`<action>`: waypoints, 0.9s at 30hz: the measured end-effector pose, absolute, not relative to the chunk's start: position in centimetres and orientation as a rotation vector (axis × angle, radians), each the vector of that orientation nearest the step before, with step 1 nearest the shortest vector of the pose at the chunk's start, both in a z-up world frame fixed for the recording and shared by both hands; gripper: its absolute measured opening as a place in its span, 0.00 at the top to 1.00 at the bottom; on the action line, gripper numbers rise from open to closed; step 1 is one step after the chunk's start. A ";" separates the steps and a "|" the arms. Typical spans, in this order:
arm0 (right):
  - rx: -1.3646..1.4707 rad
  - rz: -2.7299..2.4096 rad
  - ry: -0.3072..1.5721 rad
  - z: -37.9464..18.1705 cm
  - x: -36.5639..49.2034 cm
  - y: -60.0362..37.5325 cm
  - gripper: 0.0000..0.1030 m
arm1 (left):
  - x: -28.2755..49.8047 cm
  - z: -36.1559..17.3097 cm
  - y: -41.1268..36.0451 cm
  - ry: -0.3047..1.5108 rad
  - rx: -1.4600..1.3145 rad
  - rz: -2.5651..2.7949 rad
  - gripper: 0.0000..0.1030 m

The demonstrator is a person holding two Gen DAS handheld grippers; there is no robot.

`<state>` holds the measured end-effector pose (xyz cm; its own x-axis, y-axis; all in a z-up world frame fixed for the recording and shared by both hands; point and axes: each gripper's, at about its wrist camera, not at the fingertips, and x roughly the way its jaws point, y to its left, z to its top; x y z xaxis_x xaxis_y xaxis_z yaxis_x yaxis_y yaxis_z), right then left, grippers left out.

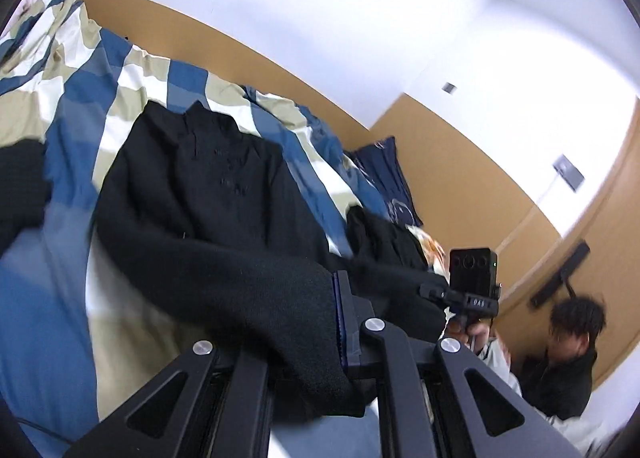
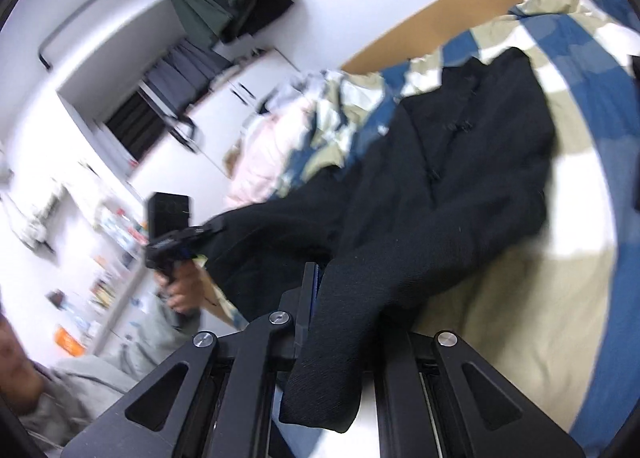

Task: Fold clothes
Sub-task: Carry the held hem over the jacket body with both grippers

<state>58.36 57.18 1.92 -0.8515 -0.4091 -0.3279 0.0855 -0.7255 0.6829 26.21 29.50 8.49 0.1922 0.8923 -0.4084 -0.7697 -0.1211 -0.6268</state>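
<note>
The black knitted woollen garment (image 1: 192, 194) looks matt and fuzzy. The blue, beige and white checked cloth bed cover (image 1: 52, 258) looks smooth and soft. The left hand-held gripper (image 1: 342, 322) is matt black plastic with shiny round metal bolts (image 1: 202, 348).

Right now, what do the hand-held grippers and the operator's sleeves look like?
Both are matte black. The left hand-held gripper and right hand-held gripper each show angled linkage arms with triangular cutouts, round silver pivot bolts and dark blue finger pads. Seen from across, each carries a black boxy camera block on a pistol-style handle with small white lettering, unreadable. The sleeve is light grey.
</note>
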 end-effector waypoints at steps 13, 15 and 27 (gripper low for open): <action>0.747 -2.700 -1.352 0.1 45.6 73.4 0.91 | 10.2 0.6 42.1 -0.262 -1.199 1.617 0.83; 0.773 -2.708 -1.401 -1.7 44.7 74.8 0.90 | 8.9 -1.9 42.3 -0.293 -1.249 1.635 0.80; 0.800 -2.726 -1.595 -9.3 45.9 78.4 0.54 | 5.9 -3.2 38.6 -0.400 -1.235 1.664 0.26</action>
